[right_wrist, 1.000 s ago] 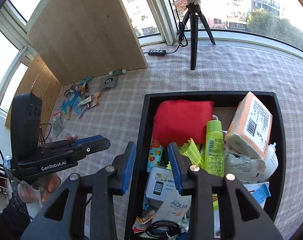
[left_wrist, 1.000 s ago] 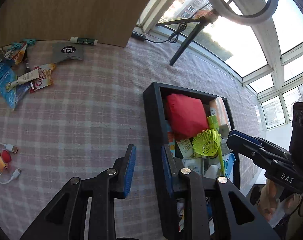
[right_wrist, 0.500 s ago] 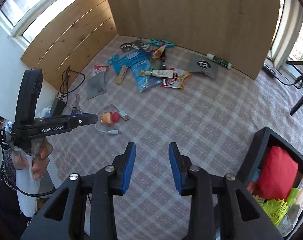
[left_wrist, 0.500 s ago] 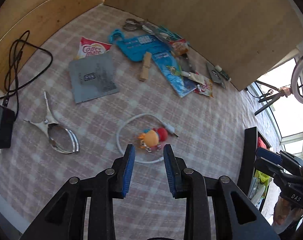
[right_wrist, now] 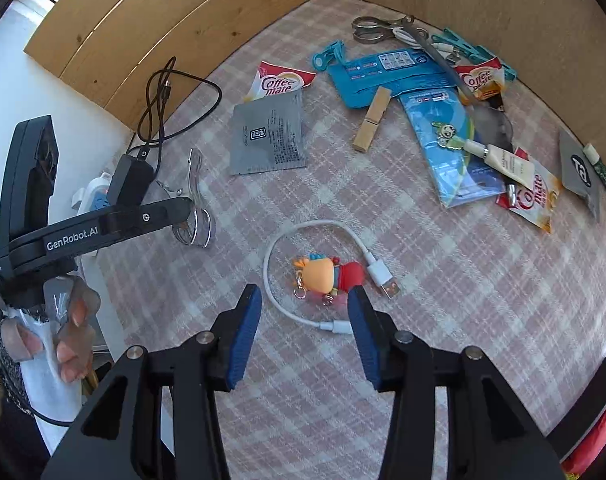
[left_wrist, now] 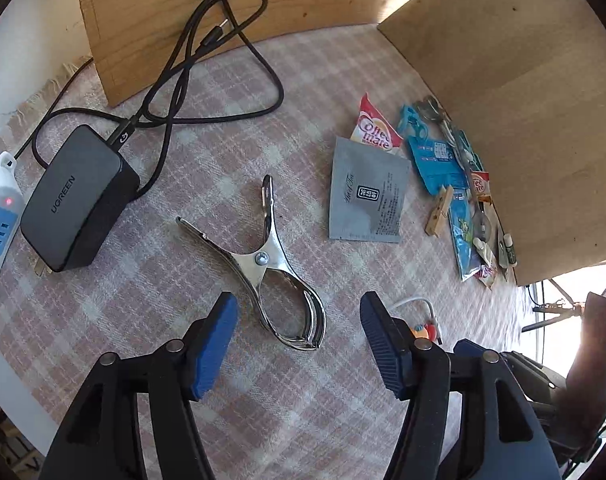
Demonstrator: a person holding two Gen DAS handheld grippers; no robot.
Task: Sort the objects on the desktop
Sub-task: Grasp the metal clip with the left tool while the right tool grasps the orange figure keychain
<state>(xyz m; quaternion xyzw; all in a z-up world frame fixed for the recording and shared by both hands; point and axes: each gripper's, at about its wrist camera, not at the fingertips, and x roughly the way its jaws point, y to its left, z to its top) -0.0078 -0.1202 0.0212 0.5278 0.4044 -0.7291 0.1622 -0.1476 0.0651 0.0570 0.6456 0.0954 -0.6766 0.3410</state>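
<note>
A shiny steel spring clamp (left_wrist: 269,264) lies splayed just ahead of the wide-open left tongs (left_wrist: 299,330); the right tongs (right_wrist: 303,320), also open, flank a cartoon keychain (right_wrist: 328,274).

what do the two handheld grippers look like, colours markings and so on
Both are black plastic with angular cut-out linkages and silver pivot pins. Each finger carries a ribbed blue pad, as on the left gripper and the right gripper. Seen from the right wrist camera, the left one bears white "GenRobot.AI" lettering on its side and a tall black camera block at the rear. The hand gripping it has long pale nails.
</note>
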